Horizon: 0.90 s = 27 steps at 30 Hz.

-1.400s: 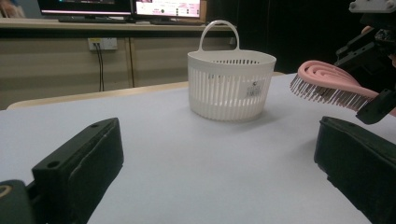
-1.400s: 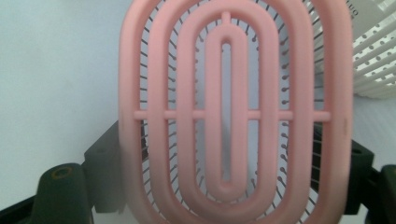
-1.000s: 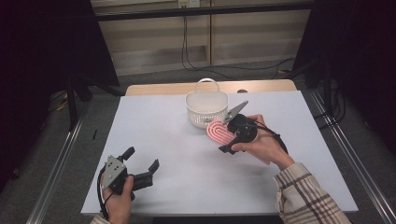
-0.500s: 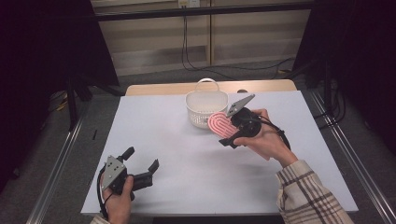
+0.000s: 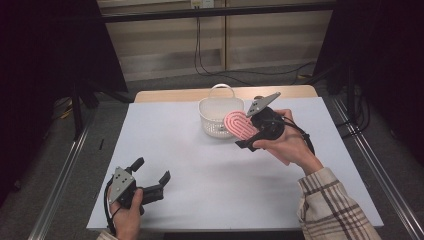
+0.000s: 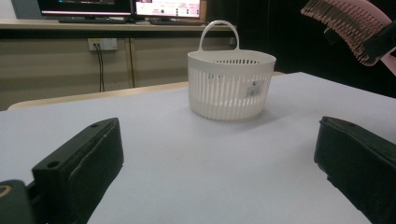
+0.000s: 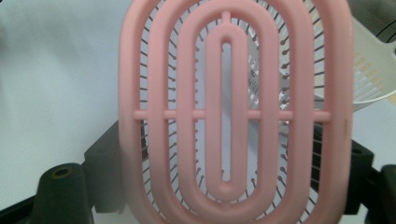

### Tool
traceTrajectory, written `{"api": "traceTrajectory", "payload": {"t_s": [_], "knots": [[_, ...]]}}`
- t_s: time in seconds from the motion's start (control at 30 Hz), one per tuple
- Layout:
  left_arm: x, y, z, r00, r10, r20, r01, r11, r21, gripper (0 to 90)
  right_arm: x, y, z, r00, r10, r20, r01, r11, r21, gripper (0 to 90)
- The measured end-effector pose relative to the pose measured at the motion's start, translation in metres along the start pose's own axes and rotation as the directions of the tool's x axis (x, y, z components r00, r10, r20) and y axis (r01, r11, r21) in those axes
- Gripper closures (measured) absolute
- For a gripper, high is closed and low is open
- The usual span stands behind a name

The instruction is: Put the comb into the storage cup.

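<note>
Right gripper point(image 5: 245, 131): I am holding it raised above the table's far half, at about 1 o'clock from the table's middle, with the grey plate on top tilting up toward the far right.
Right jaws: they are pinching the pink hairbrush point(image 5: 239, 126); in the right gripper view the black jaws are rising on both sides of its lower end.
Pink hairbrush: it is hanging in the air in my grip, clear of the table point(image 5: 210, 170), just beside the white basket point(image 5: 216, 120) at the basket's 3 o'clock in the high view. Its oval head is tilting, and in the right gripper view point(image 7: 229, 112) I am looking through its open ribs at the bristles behind.
Brush from the left side: in the left gripper view the head point(image 6: 348, 21) is showing at 1 o'clock, bristles pointing down and left, higher than the basket's rim.
White basket: it is standing upright on the table at 12 o'clock from the middle, handle up, with a small label on its slatted wall point(image 6: 231, 84).
Left gripper point(image 5: 152, 177): I am resting it low near the table's near edge, at about 7 o'clock, pointing toward the far right.
Left jaws: they are standing spread wide with bare tabletop between them.
Gap: the two grippers are sitting well apart.
</note>
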State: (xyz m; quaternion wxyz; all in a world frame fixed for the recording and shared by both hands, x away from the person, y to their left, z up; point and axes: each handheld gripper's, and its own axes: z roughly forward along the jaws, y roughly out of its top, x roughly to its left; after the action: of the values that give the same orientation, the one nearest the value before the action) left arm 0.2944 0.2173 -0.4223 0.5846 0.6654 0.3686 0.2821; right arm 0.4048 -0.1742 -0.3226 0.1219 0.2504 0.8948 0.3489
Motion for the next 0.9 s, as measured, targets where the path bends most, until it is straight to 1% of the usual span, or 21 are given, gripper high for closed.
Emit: {"api": "traceTrajectory", "payload": {"t_s": [0.13, 0.27, 0.33, 0.5, 0.63, 0.73, 0.83, 0.9], "knots": [[0.0, 0.0, 0.0, 1.0, 0.005, 0.001, -0.005, 1.0, -0.001, 1.5, 0.0, 0.003, -0.003, 1.0, 0.002, -0.001, -0.002, 1.0, -0.017, 20.2], [0.0, 0.0, 0.0, 1.0, -0.003, -0.001, 0.003, 1.0, -0.003, 1.5, -0.001, 0.007, -0.005, 0.9999, 0.003, 0.01, -0.003, 0.999, -0.042, 20.2], [0.0, 0.0, 0.0, 1.0, -0.002, 0.0, 0.002, 1.0, -0.002, 1.5, -0.001, 0.008, -0.005, 0.9999, -0.005, 0.014, 0.006, 0.999, -0.044, 20.2], [0.0, 0.0, 0.0, 1.0, 0.002, 0.001, -0.002, 1.0, 0.0, 1.5, -0.003, 0.009, -0.006, 0.9998, 0.01, 0.018, -0.009, 0.997, -0.076, 20.2], [0.0, 0.0, 0.0, 1.0, 0.004, 0.004, -0.004, 1.0, 0.001, 1.5, -0.008, 0.009, -0.007, 0.9988, 0.044, 0.022, -0.042, 0.993, -0.114, 20.1], [0.0, 0.0, 0.0, 1.0, 0.0, 0.005, 0.0, 1.0, 0.0, 1.5, -0.01, 0.009, -0.009, 0.9983, 0.05, 0.031, -0.046, 0.99, -0.132, 20.2], [0.0, 0.0, 0.0, 1.0, 0.003, 0.003, -0.003, 1.0, 0.0, 1.5, -0.012, 0.009, -0.01, 0.9968, 0.069, 0.041, -0.062, 0.985, -0.16, 20.1], [0.0, 0.0, 0.0, 1.0, 0.001, 0.002, -0.001, 1.0, -0.001, 1.5, -0.014, 0.01, -0.012, 0.9963, 0.075, 0.043, -0.066, 0.98, -0.187, 20.2]]}}
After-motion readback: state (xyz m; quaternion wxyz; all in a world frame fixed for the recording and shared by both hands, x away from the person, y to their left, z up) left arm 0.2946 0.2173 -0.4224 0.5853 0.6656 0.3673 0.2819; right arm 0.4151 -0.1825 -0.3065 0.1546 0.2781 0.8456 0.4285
